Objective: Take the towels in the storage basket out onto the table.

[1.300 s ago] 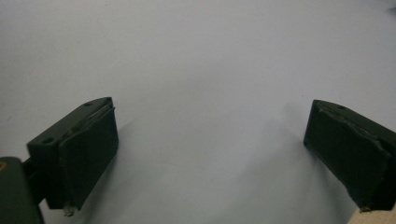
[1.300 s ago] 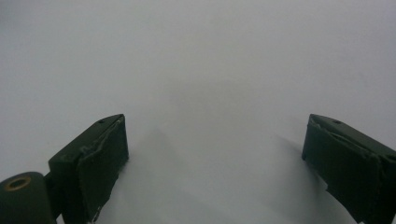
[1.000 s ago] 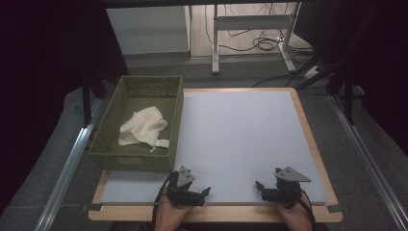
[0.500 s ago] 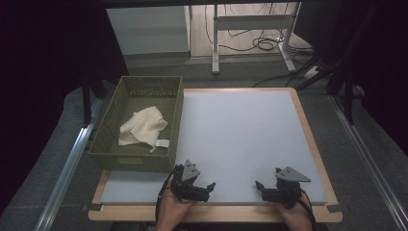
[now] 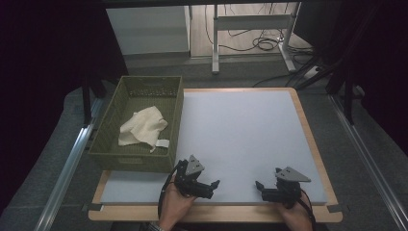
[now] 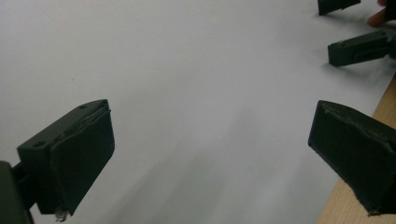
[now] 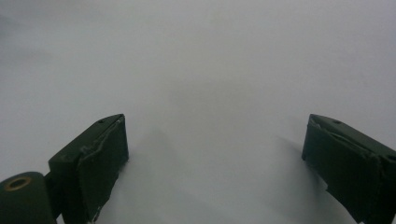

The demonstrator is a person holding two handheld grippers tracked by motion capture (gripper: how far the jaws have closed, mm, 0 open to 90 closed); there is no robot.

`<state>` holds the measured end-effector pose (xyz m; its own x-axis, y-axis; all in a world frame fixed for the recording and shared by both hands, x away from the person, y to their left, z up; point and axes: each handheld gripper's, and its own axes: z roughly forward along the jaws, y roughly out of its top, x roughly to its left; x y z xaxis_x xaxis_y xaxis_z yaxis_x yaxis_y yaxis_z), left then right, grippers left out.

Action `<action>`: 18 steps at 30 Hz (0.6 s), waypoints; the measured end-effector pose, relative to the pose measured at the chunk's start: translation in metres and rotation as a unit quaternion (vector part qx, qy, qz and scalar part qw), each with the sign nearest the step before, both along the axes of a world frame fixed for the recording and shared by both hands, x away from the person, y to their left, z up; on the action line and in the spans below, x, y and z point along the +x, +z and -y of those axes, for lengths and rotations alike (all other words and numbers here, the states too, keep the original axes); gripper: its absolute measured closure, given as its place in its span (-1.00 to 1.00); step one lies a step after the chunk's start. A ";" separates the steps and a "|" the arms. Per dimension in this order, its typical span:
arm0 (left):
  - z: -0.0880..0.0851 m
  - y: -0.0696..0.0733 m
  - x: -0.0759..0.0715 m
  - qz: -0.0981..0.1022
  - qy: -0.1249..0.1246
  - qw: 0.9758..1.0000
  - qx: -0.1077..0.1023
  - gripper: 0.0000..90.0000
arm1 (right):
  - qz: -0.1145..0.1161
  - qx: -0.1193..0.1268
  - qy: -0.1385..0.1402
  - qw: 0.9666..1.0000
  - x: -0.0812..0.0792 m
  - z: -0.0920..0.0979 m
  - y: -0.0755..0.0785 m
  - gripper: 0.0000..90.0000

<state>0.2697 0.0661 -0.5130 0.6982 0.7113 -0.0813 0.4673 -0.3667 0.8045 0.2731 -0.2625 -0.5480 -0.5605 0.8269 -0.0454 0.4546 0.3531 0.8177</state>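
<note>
High view: left gripper (image 5: 214, 184) and right gripper (image 5: 259, 186) sat near the white mat's (image 5: 240, 139) front edge, cloth (image 5: 142, 127) in the green basket (image 5: 109, 134) beside the mat. Left gripper view: jaws wide, just opening, nothing between, over the mat (image 6: 187, 70). Right gripper view: jaws wide, empty, over the mat (image 7: 210, 60).

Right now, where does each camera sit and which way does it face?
High view: above the person's side, looking forward and down on the table, basket and cloth; both hands show, with left gripper and right gripper.
Left gripper view: on that gripper, along its open jaws across the white mat.
Right gripper view: low over the mat, jaws open.
Shared: the left gripper view and high view both show the right gripper.
</note>
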 end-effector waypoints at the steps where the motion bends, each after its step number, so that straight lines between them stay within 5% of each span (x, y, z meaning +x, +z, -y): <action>1: 0.000 0.001 0.001 0.001 -0.002 1.000 -0.001 -0.99 | 0.000 0.000 0.000 1.000 0.000 0.000 0.000 -0.84; 10: 0.005 0.015 0.013 0.001 -0.032 0.999 -0.022 -1.00 | 0.000 0.000 0.001 1.000 0.000 0.000 0.000 -0.84; 18: 0.014 0.029 0.026 -0.003 -0.033 0.999 0.001 -1.00 | 0.000 0.000 0.002 1.000 0.000 0.000 0.000 -0.84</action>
<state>0.2952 0.0525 -0.4836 0.7435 0.6633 -0.0851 0.4472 -0.3986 0.8007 0.2732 -0.2629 -0.5479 -0.5630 0.8252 -0.0452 0.4536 0.3543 0.8177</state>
